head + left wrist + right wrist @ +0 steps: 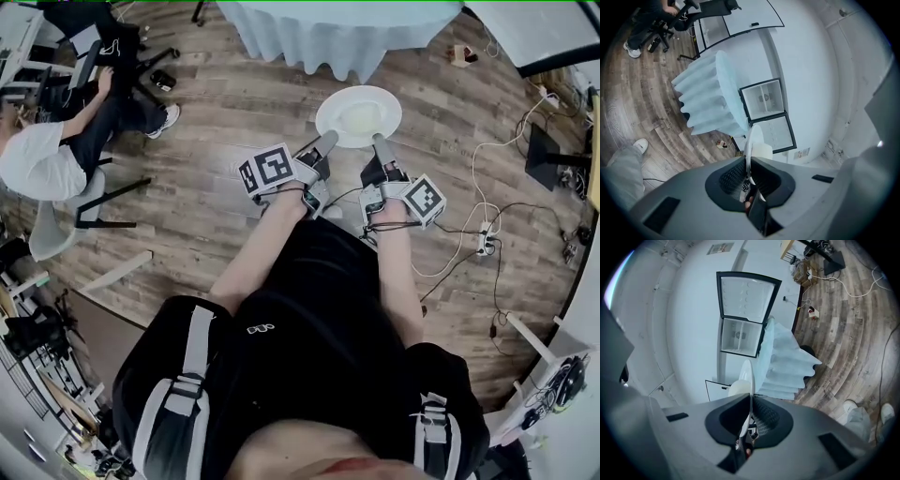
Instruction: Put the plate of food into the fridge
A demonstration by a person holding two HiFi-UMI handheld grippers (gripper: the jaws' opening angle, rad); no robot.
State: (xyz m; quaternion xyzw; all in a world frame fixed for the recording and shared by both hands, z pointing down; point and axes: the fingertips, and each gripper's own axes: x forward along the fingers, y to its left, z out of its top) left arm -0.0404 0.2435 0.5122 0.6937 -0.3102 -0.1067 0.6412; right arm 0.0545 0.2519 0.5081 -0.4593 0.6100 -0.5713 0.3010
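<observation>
Now we hold plate point(388, 101) level — left claw point(327, 141), right claw point(380, 143) pinching opposite rims — so food point(361, 117) won't slide.

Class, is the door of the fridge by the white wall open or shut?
Open. The fridge shows its interior shelves, and its door stands swung out beside it.

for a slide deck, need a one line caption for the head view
Left tongs and right tongs hold a plate of food by its edges above a wood floor, beside a draped table
</observation>
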